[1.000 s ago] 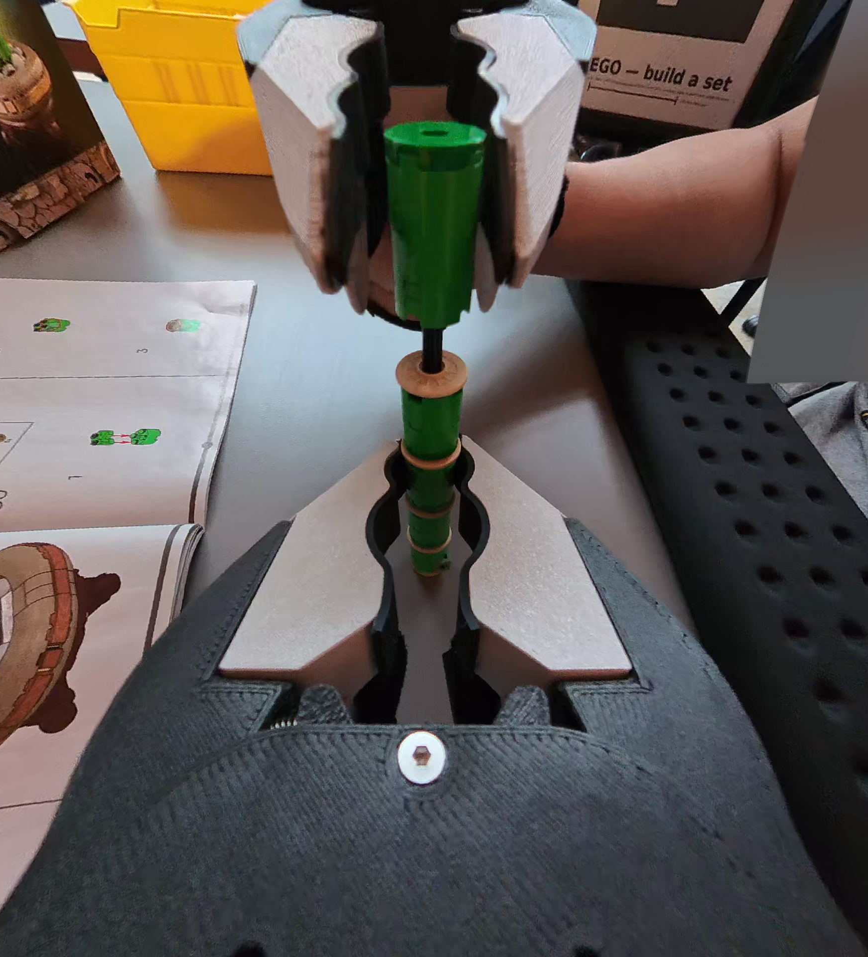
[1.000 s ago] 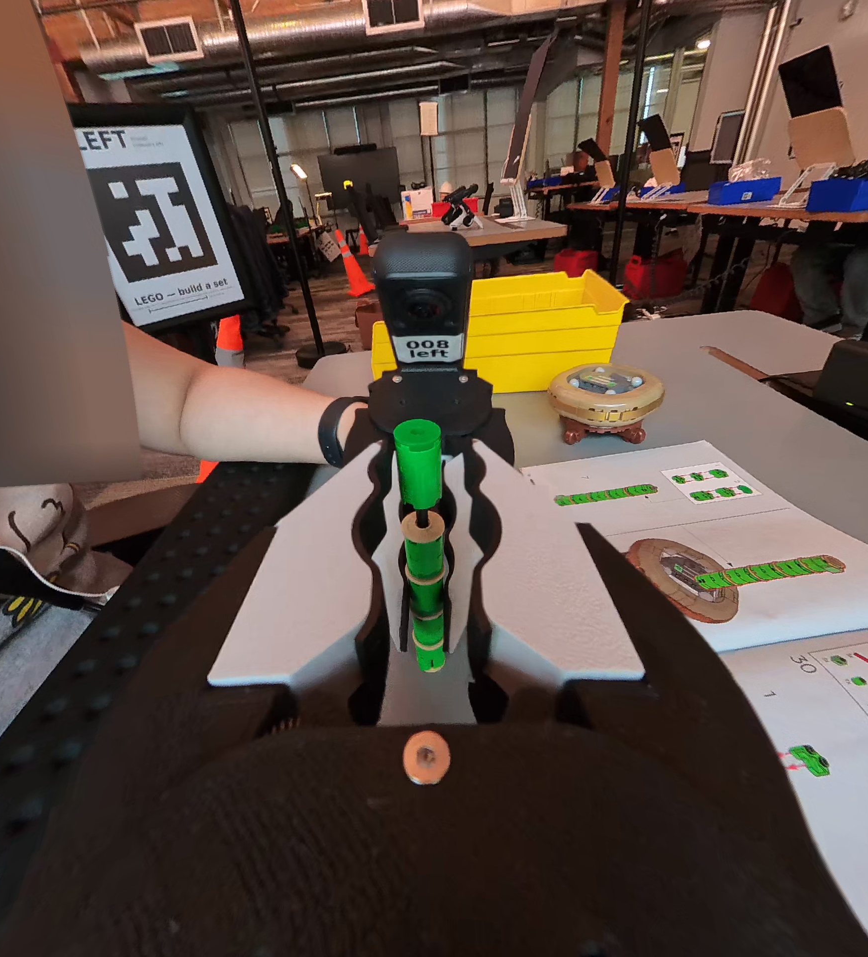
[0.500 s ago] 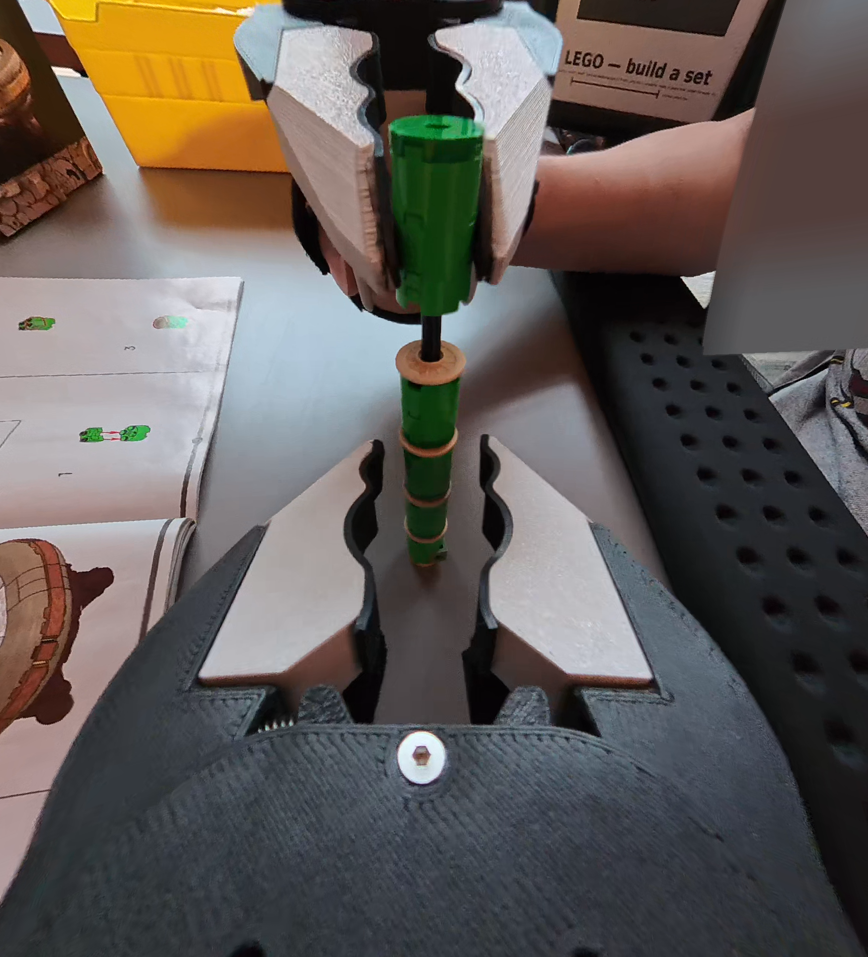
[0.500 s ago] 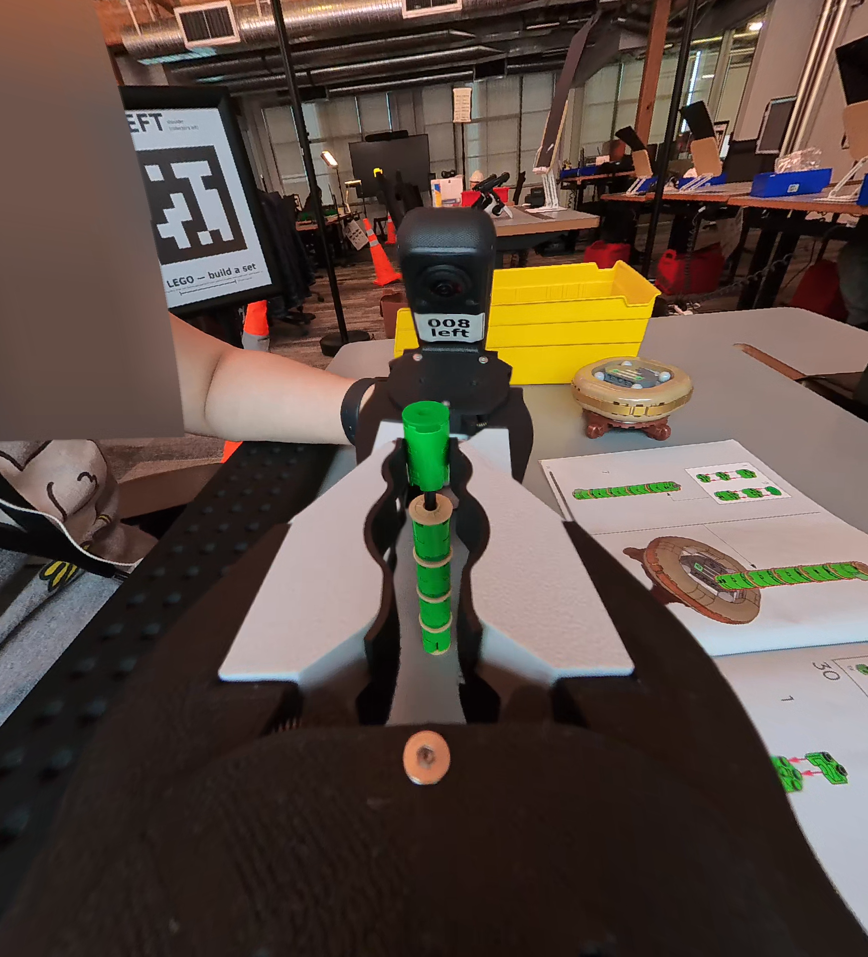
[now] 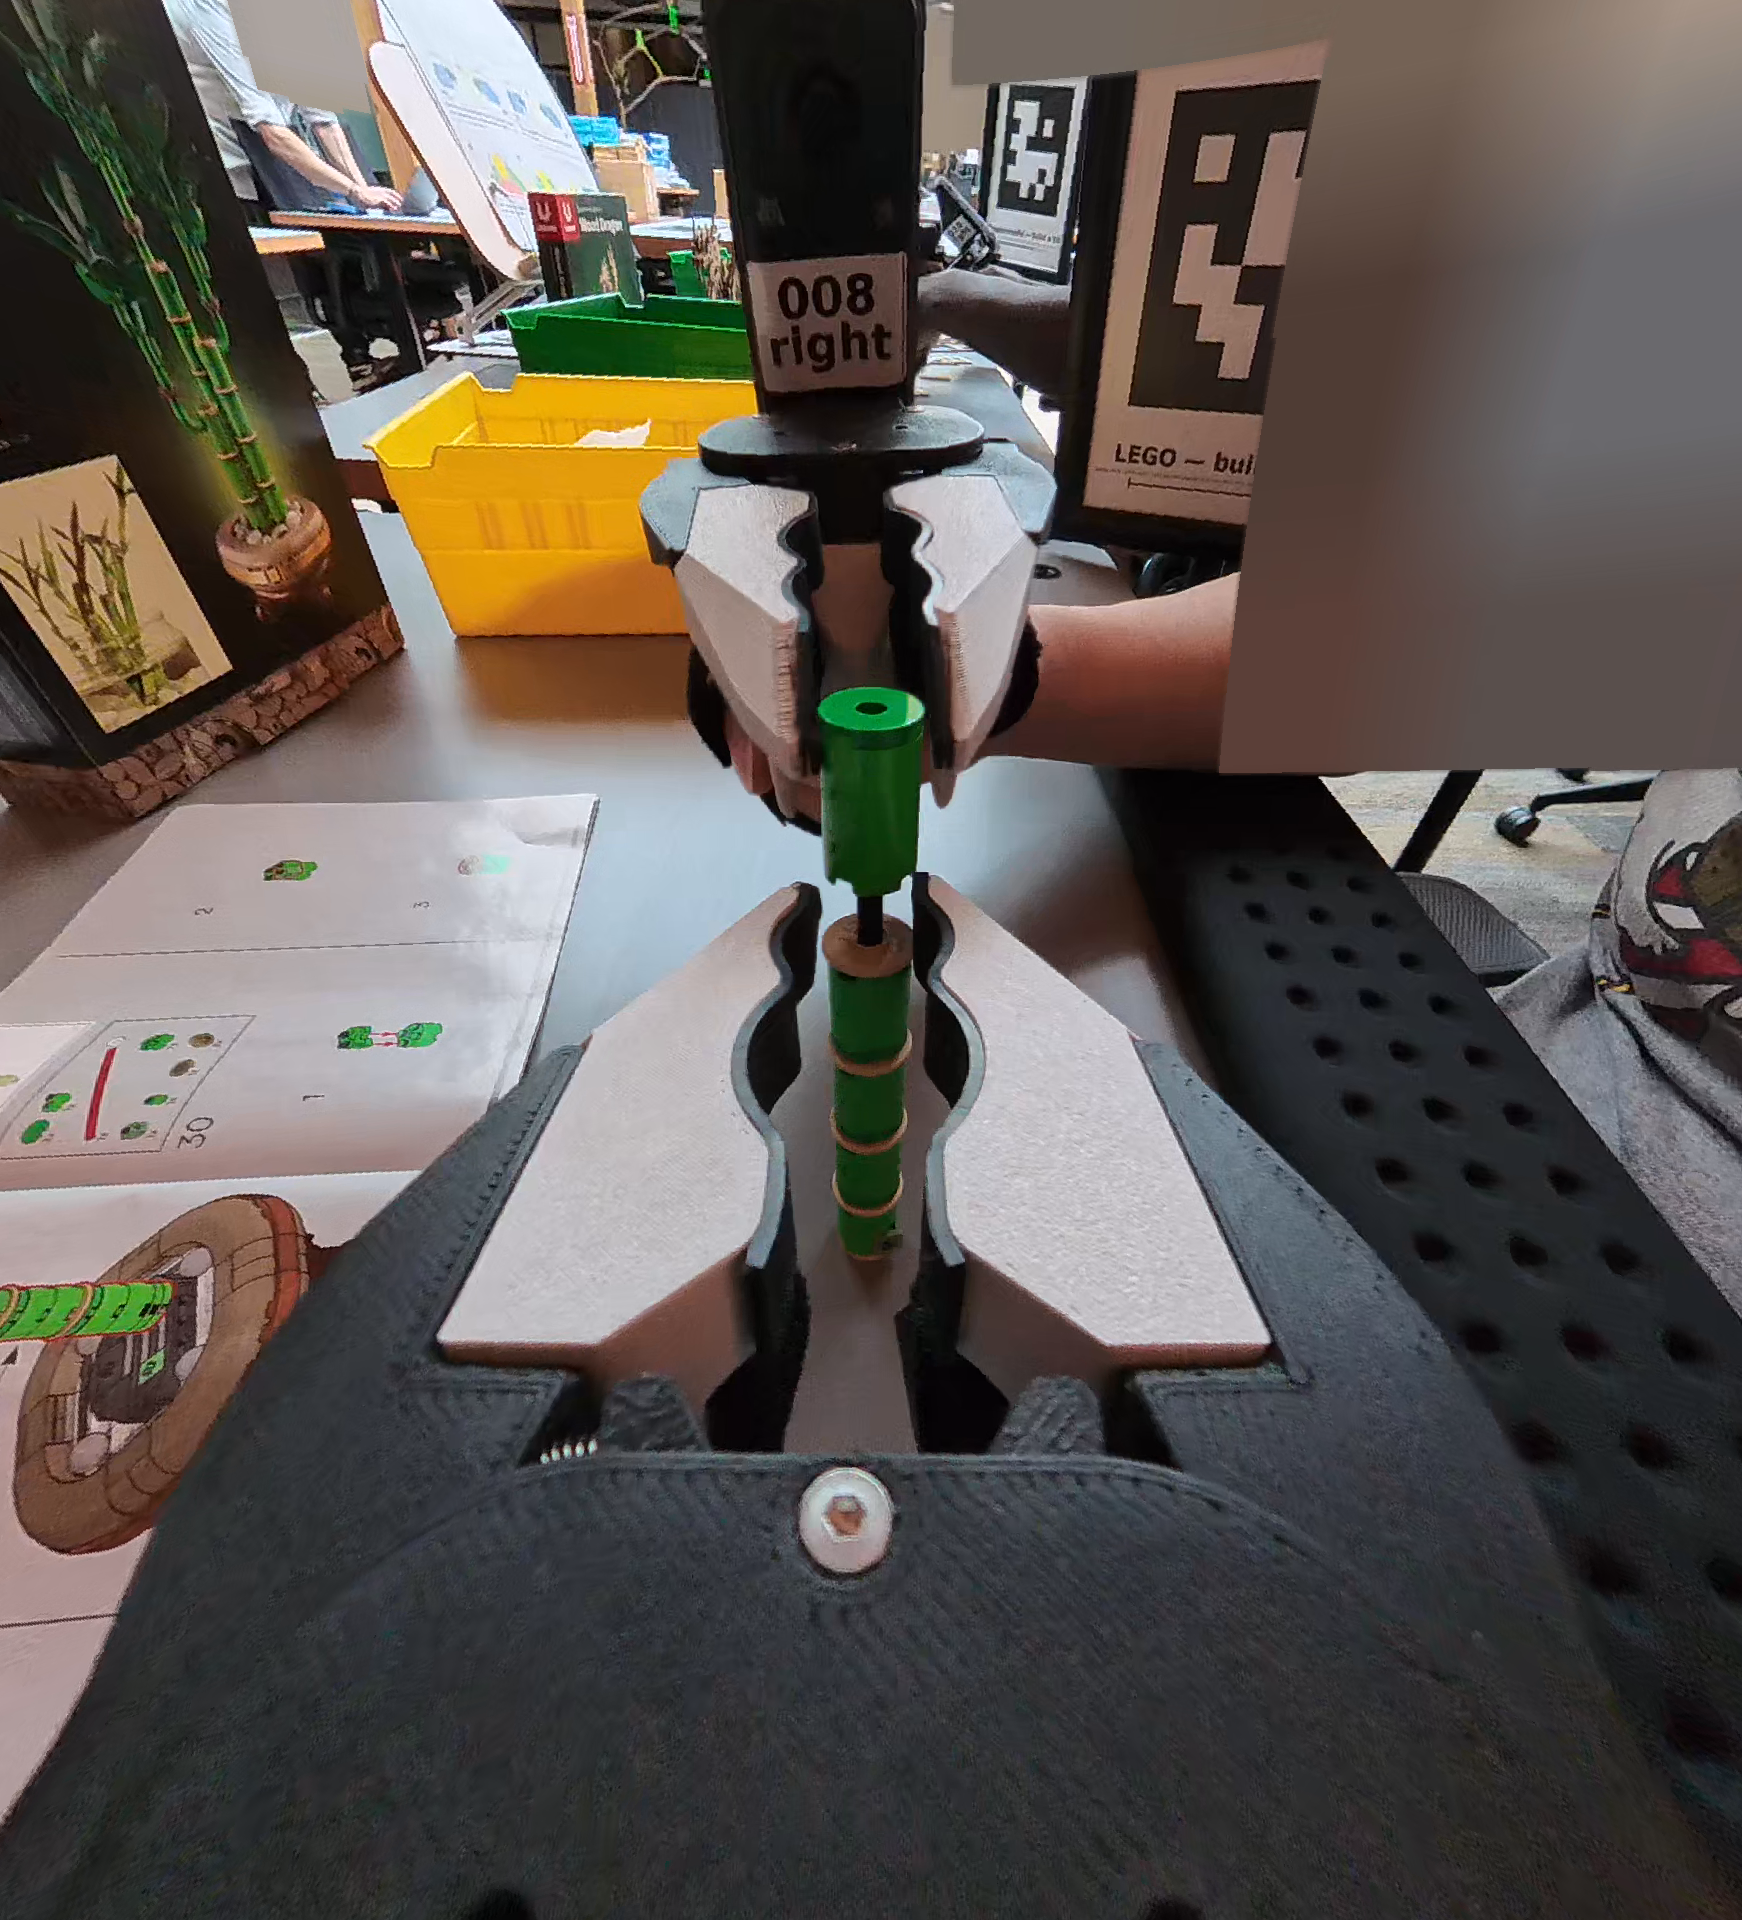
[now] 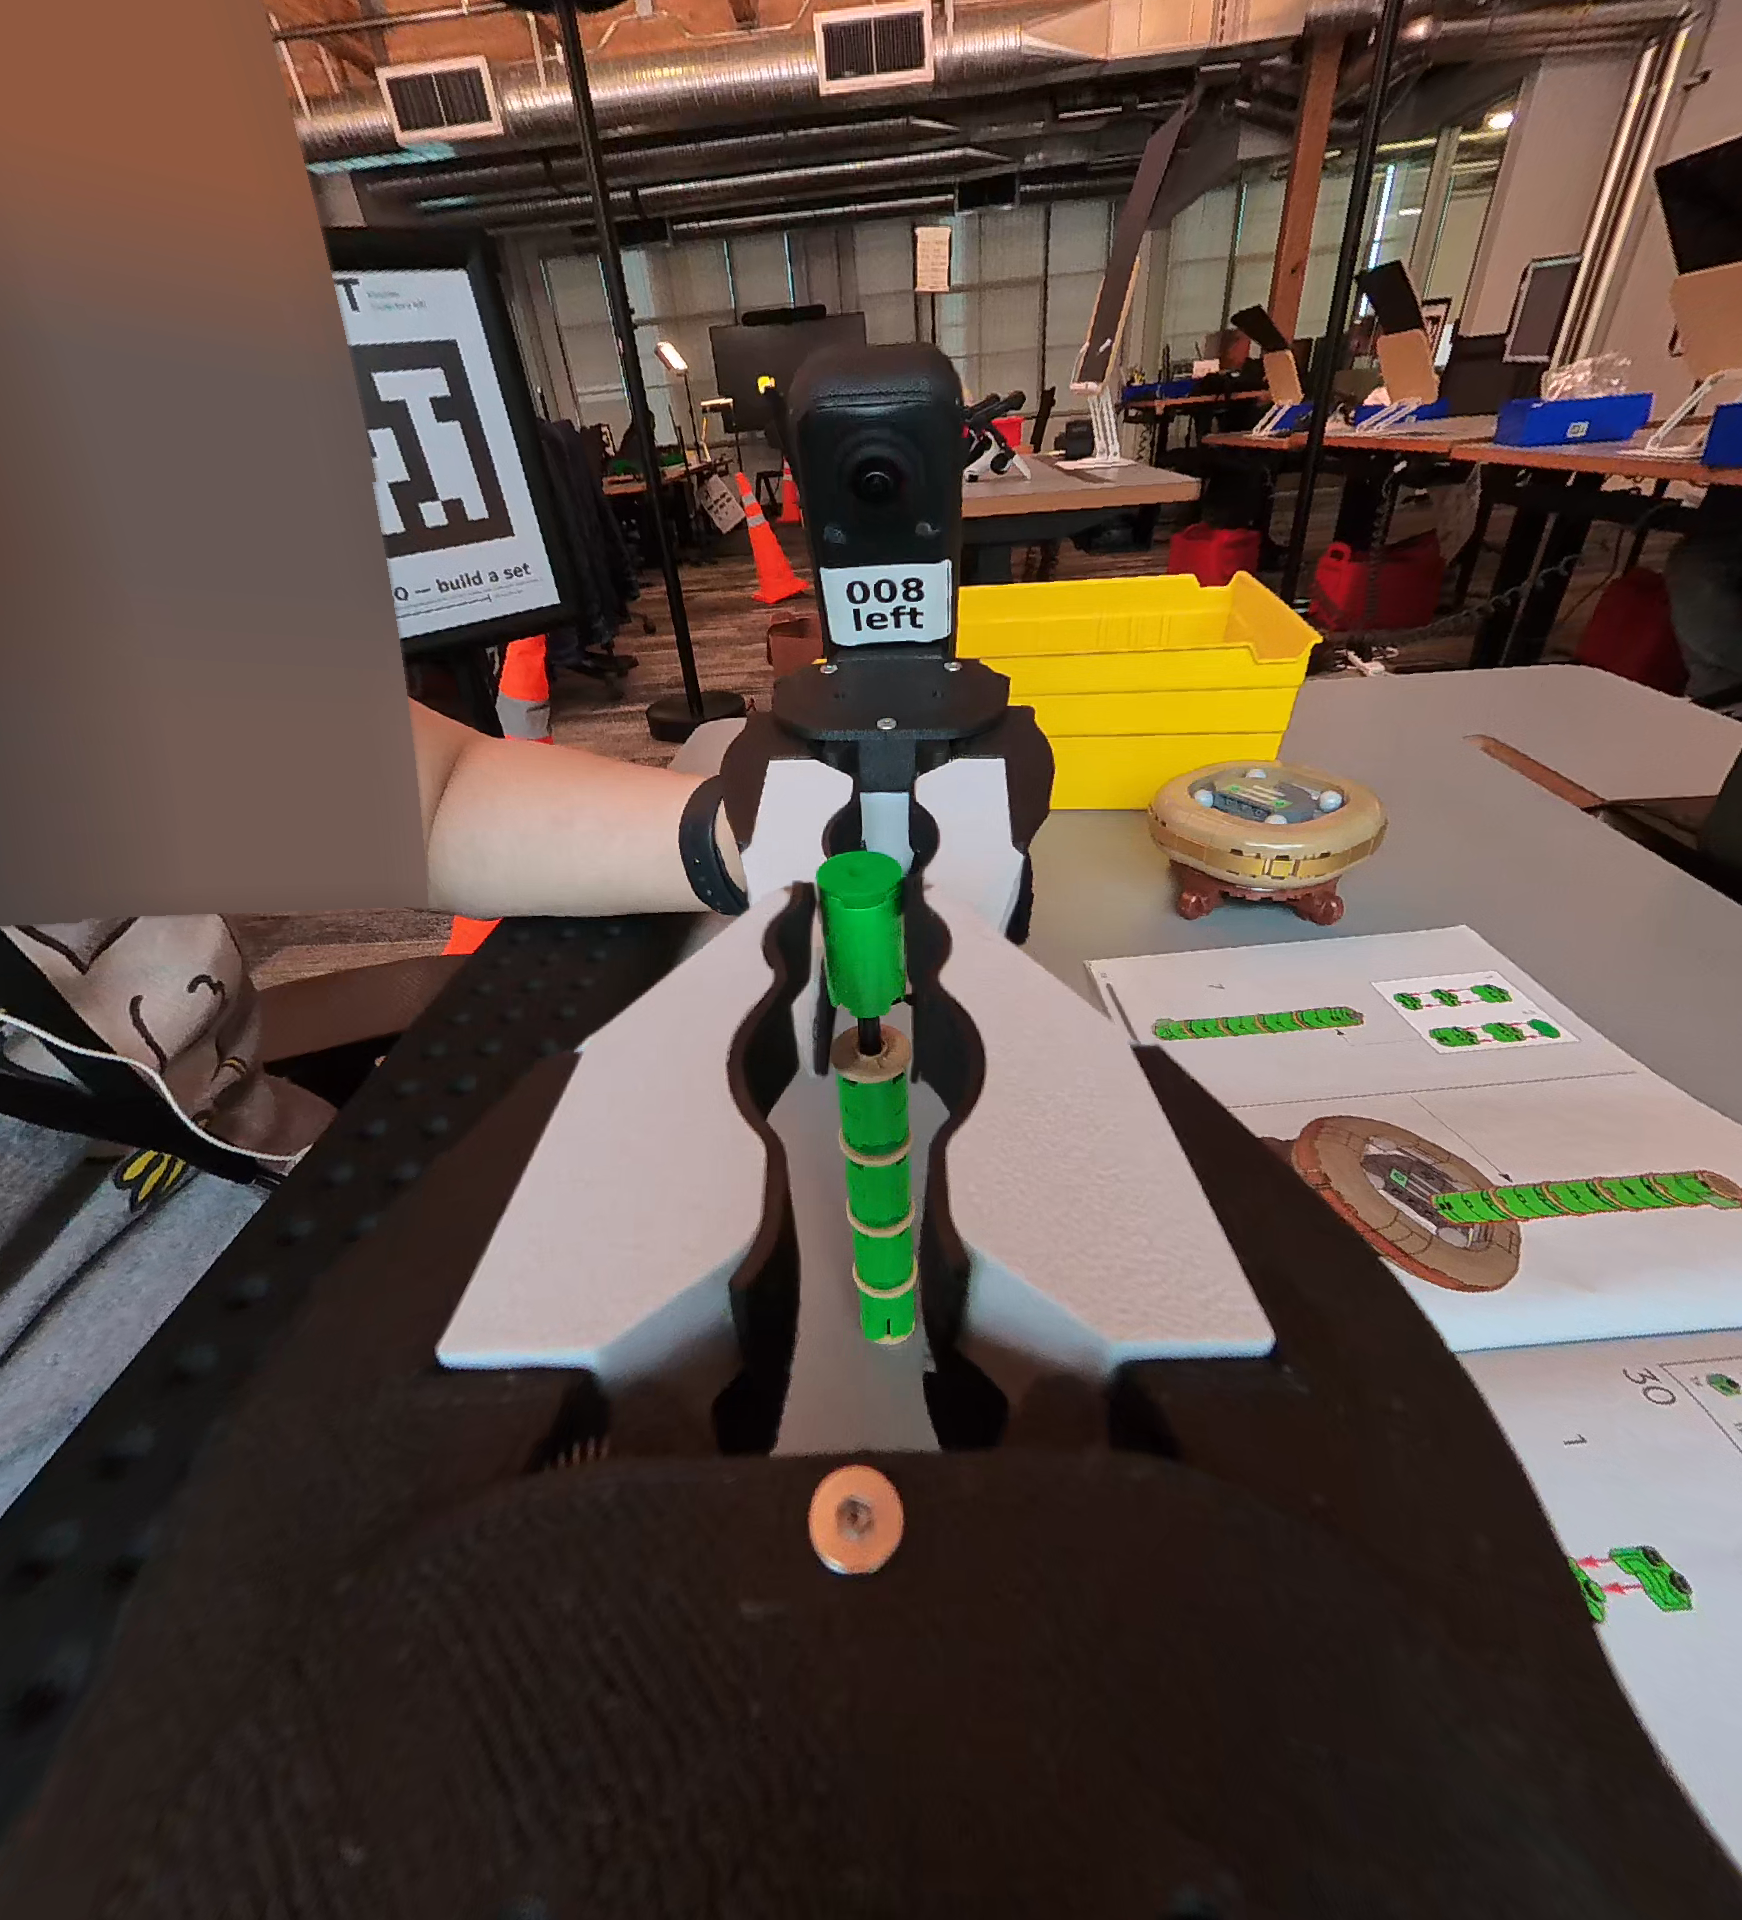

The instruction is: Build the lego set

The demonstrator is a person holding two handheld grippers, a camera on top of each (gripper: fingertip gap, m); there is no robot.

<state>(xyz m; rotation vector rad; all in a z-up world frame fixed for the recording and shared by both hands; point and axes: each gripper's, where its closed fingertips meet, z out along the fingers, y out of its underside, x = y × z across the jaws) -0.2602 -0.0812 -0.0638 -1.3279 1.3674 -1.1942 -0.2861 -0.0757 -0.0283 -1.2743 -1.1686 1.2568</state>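
Green stalk [image 5: 869, 1101] stands upright between the two facing grippers, over the table [image 5: 638, 727]; left gripper [image 5: 864, 904] has its fingers narrow on either side of the stalk's ringed lower part, and I cannot tell whether they touch it; right gripper [image 6: 859, 904] pinches the thick green tube at the stalk's top between its fingertips; in the left wrist view an open booklet [image 5: 306, 966] lies left of the stalk; farther back, beyond the stalk, sit a yellow bin [image 5: 534, 520] and a picture box [image 5: 119, 364]; in the right wrist view a round tan base [image 6: 1262, 821] sits right of the stalk, just before that bin
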